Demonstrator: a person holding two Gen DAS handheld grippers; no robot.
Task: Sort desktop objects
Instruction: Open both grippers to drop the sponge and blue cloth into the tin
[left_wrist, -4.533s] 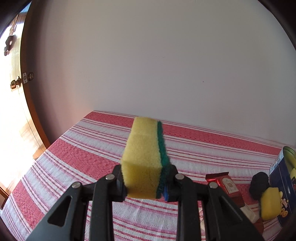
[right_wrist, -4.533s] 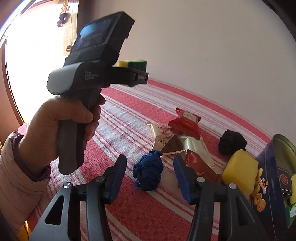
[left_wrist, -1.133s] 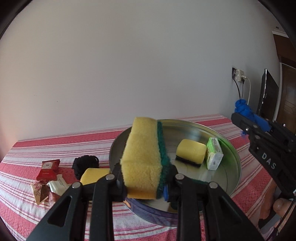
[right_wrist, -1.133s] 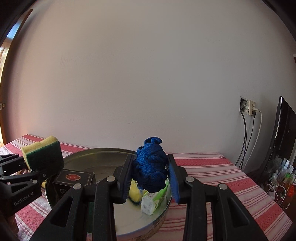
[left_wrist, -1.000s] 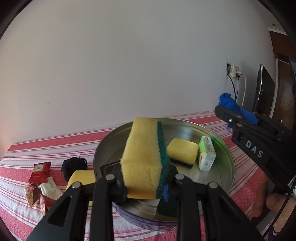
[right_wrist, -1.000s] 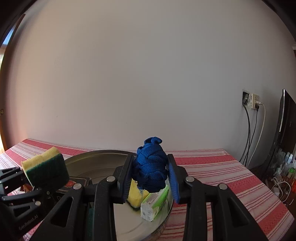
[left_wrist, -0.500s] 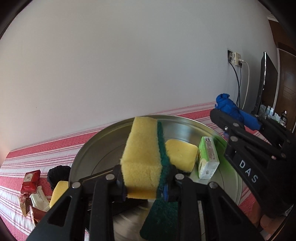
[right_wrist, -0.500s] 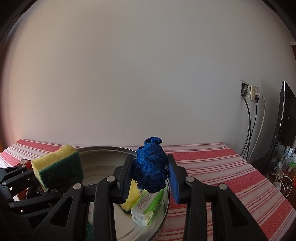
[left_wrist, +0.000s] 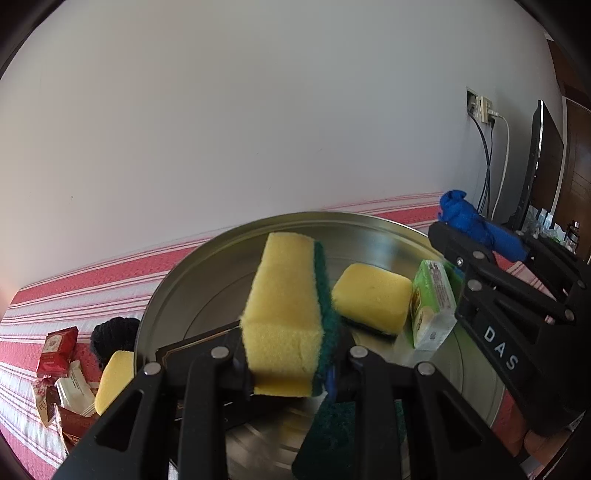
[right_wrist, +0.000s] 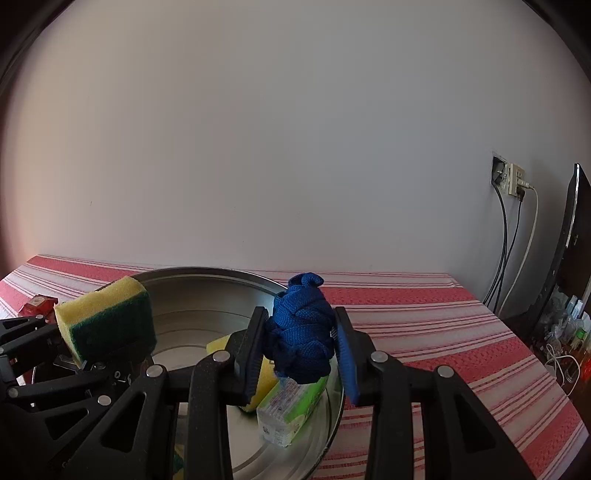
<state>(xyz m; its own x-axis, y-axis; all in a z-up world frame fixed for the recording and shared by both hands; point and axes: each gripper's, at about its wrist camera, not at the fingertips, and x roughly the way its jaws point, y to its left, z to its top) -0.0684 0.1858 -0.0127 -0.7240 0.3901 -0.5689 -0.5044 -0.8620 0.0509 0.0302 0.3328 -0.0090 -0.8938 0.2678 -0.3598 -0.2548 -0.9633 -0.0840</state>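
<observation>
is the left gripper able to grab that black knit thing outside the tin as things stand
Probably not yet. The left gripper is shut on the yellow-green sponge, so its jaws are full. The black knit thing lies in the open on the striped cloth beside the round tin.

The only clear lettering was "DAS", in pale capitals on the black side of the right gripper (left_wrist: 476, 236), which came in from the right edge of the left wrist view. On the left of that view, near the table edge, a brown and cream snack wrapper (left_wrist: 43, 402) showed the letters "PU", with the rest of the word cut off. The red packet (left_wrist: 57, 350) beside it carried a pale label too small to read. The green pack (left_wrist: 432, 304) lying in the round tin (left_wrist: 369, 218) had printed panels on its side, and that print was also too fine to make out.
</observation>
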